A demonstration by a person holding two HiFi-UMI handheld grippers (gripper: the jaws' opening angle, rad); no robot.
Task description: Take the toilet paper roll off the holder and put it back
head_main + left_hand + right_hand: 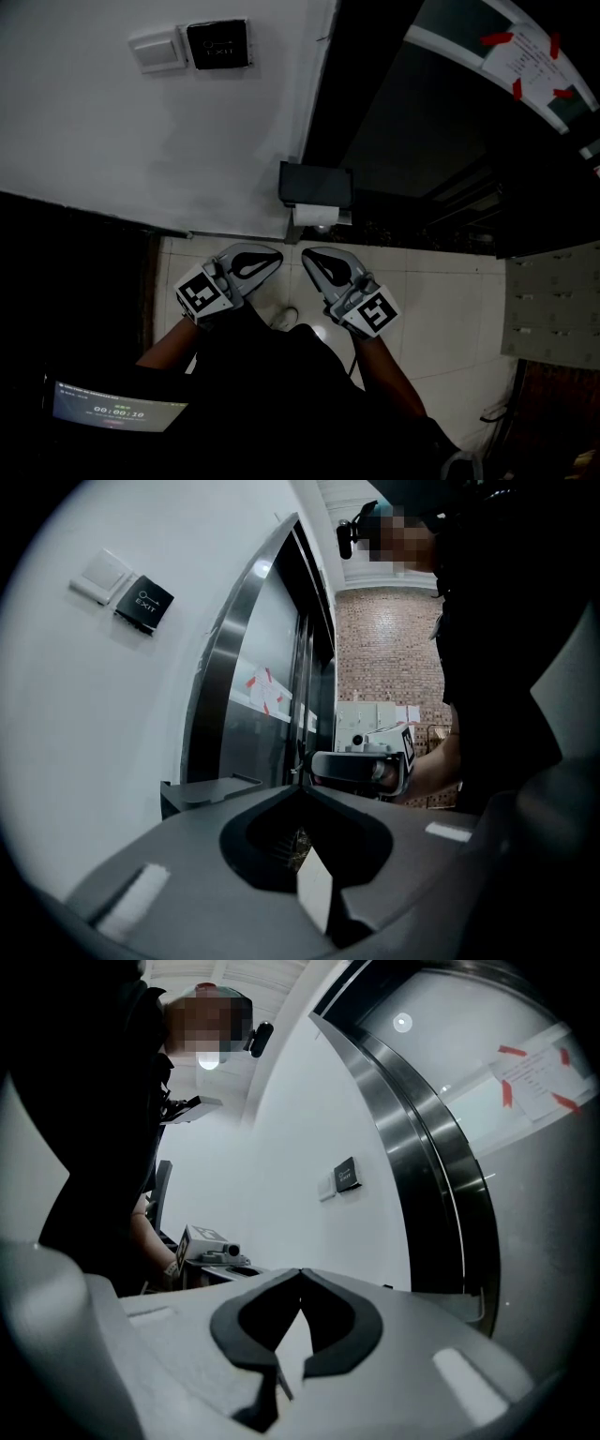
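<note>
White wall [112, 141]: toilet paper roll [312, 215] is hung in holder [316, 184]. Left gripper [274, 257] and right gripper [309, 254] are held below, jaws closed, empty.

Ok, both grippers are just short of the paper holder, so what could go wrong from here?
Both the left gripper and the right gripper are shut, tips together. Going in like that would likely shove the toilet paper roll rather than grasp it. The roll sits tucked under the black holder with only its lower part showing, so a jaw may catch the holder. The scene is also dim, which makes the approach harder to judge.
</note>
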